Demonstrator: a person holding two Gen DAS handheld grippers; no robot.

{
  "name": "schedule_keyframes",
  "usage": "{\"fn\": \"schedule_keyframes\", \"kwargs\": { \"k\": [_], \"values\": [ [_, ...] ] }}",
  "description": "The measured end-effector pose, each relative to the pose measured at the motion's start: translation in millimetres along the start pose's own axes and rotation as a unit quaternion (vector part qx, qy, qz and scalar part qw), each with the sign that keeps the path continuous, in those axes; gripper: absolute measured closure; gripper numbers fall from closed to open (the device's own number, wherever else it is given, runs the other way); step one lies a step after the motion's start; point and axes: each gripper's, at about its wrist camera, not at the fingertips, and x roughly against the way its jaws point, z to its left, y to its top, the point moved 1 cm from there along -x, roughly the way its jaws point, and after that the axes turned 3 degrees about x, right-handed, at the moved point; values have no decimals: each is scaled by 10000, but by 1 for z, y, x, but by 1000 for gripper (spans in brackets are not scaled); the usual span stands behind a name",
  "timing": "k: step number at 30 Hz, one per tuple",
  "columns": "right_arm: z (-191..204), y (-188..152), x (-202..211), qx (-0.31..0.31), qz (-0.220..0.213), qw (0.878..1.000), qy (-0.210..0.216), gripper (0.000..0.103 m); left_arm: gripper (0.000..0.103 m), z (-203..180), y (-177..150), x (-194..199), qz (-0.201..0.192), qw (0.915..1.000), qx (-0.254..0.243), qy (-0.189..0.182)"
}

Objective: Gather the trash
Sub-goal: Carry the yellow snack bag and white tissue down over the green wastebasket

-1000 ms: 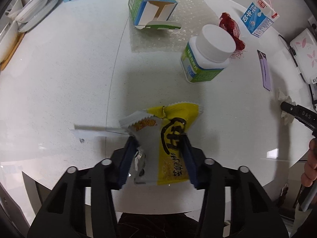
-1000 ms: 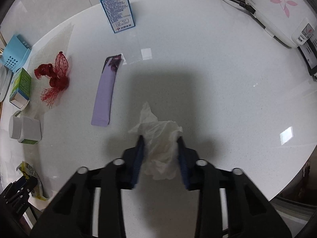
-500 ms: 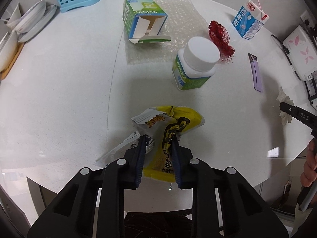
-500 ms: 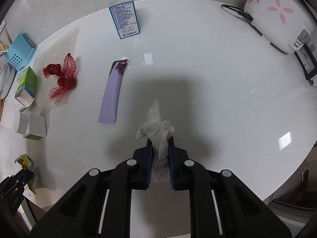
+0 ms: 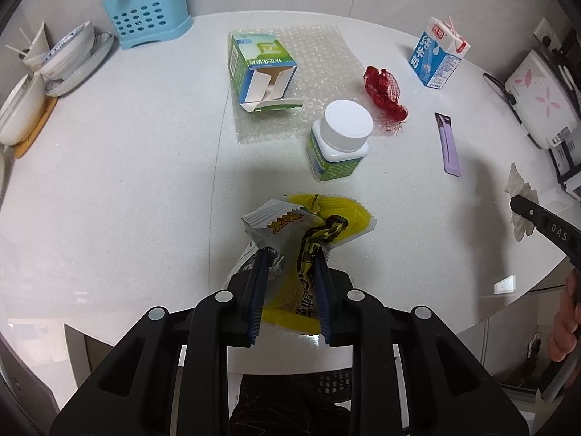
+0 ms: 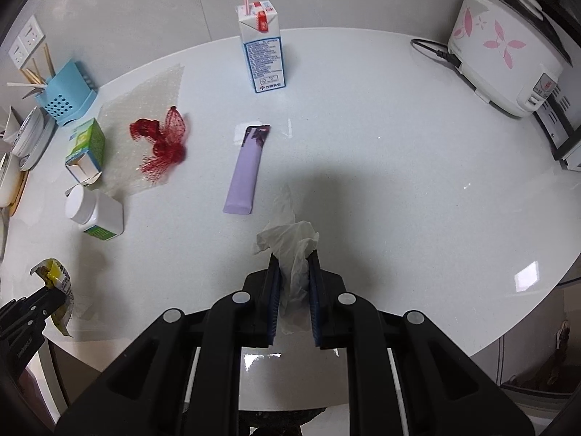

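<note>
My left gripper [image 5: 290, 254] is shut on a crumpled yellow and silver snack wrapper [image 5: 308, 225] and holds it above the near edge of the white round table [image 5: 109, 167]. My right gripper [image 6: 294, 254] is shut on a crumpled white tissue [image 6: 290, 239], also lifted over the table. The wrapper shows at far left in the right wrist view [image 6: 54, 276]. The tissue shows at far right in the left wrist view [image 5: 519, 196]. On the table lie a red net [image 6: 163, 141], a purple sachet [image 6: 247, 170], a milk carton [image 6: 261, 47], a white bottle [image 5: 341, 138] and an open green box [image 5: 261, 69] on bubble wrap [image 5: 319, 54].
A blue utensil holder [image 5: 145, 11] and stacked bowls [image 5: 61, 61] stand at the far left. A rice cooker [image 6: 508, 47] with its cord sits at the far right. A dark bin [image 5: 283, 399] shows below the table edge.
Both grippers closed on their items, the left on the wrapper, the right on the tissue. Both then lifted and drew back from the table, so more of it shows.
</note>
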Motion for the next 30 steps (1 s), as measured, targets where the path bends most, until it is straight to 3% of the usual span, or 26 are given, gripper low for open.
{"fn": "schedule_keyframes", "kwargs": {
  "k": [30],
  "values": [
    [26, -103, 78, 577, -522, 9967, 246, 90, 80, -28, -84, 55, -453, 9978, -298, -378]
  ]
}}
